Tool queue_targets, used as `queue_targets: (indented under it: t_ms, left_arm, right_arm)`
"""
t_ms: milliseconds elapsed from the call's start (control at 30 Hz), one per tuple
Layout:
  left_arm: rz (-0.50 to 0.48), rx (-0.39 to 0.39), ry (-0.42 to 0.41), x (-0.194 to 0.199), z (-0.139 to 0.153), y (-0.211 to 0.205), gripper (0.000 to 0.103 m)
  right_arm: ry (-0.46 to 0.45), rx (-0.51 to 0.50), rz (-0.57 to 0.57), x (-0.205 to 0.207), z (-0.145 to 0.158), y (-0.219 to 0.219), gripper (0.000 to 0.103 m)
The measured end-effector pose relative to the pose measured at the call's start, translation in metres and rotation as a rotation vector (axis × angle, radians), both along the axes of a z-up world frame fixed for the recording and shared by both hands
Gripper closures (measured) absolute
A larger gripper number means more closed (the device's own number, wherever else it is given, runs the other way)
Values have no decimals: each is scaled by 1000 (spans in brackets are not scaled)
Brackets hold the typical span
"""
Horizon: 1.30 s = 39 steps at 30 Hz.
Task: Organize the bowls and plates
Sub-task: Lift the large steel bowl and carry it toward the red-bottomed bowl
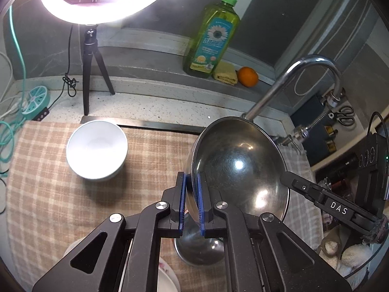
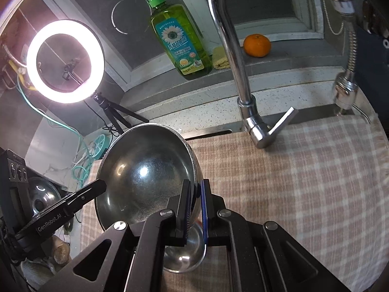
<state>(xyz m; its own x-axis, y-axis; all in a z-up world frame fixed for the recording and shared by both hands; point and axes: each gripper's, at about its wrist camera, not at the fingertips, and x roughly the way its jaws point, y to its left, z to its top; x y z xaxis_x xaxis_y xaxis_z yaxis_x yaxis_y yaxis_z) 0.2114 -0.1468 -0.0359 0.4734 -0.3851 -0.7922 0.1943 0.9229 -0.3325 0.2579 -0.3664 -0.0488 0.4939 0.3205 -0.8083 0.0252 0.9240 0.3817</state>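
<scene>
Checked beige-and-brown cloth (image 1: 60, 194) covers the work surface beside the speckled stone counter (image 1: 150, 102), and everything in play sits on or above it. Biggest of the dishes is a wide, shiny stainless-steel bowl (image 1: 240, 168), lifted clear of the cloth and tilted so its hollow faces the cameras. Both tongs are clamped on its rim: the left gripper (image 1: 192, 202) pinches the bowl's left edge between its blue pads, and the right gripper (image 2: 195, 206) pinches the opposite edge, one pad inside the rim and one outside. Directly underneath the raised bowl a smaller stainless-steel bowl (image 1: 199, 248) rests on the cloth, toward its near edge. A round white ceramic bowl (image 1: 97, 149) stands upright on the cloth toward its far left, just in front of the counter's metal strip. At the near edge, half hidden by the left gripper, shows part of a white plate (image 1: 167, 277). Behind, a chrome gooseneck tap (image 2: 228, 48) rises from the counter, a glowing ring light (image 2: 65, 60) stands on a black tripod, and on the ledge sit a green pump bottle of dish soap (image 2: 181, 41) and a small orange (image 2: 257, 45).
</scene>
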Motion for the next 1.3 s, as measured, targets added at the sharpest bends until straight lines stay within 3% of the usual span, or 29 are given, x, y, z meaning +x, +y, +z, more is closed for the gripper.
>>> queue_targets:
  t_ms: [667,1300]
  left_arm:
    - [-75,-7,28,-87,-12,-2,96]
    - [-130,21,72,-127,-41,-7,96]
  right_arm:
    - [-14,-15,-71,-108,7,-4,96]
    - [58,-19,-120,-164,-33,-6,96]
